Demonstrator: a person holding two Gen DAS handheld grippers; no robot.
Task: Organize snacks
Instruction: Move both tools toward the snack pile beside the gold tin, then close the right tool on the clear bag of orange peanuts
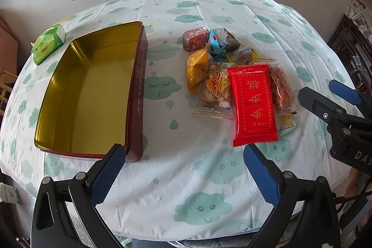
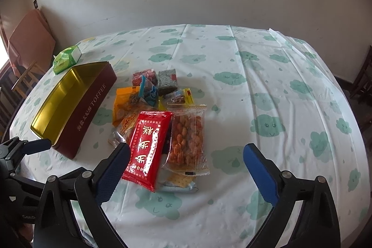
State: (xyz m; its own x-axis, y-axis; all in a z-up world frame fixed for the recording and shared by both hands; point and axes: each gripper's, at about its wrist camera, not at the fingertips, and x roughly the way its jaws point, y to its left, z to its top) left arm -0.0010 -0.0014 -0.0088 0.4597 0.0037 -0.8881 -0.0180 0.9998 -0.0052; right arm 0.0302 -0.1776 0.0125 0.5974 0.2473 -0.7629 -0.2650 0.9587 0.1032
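Fingers (image 1: pixel 116 155) of my left gripper (image 1: pixel 183 156) are spread wide and hold nothing, hovering over the surface (image 1: pixel 174 178) between the tin (image 1: pixel 93 94) and the snack pile. From this view I count one open tin with nothing in it, one red packet (image 1: pixel 253 106) lying on top of the heap, one orange pouch (image 1: pixel 195 69), and one green tissue pack (image 1: pixel 47 43) beyond the tin. I judge the red packet light, soft and slippery; the flat crimped end nearest me looks like the best hold.

Through the right wrist view, my right gripper (image 2: pixel 186 155) is also spread and empty, the left finger just beside the red packet's (image 2: pixel 148 148) near end. One clear bag of peanuts (image 2: pixel 188 138) lies beside it, one cracker pack (image 2: pixel 179 180) beneath, and one dark block (image 2: pixel 167 81) behind. I make out about nine snacks; overlaps hide the exact number. Crackers are probably fragile, so pinch gently.
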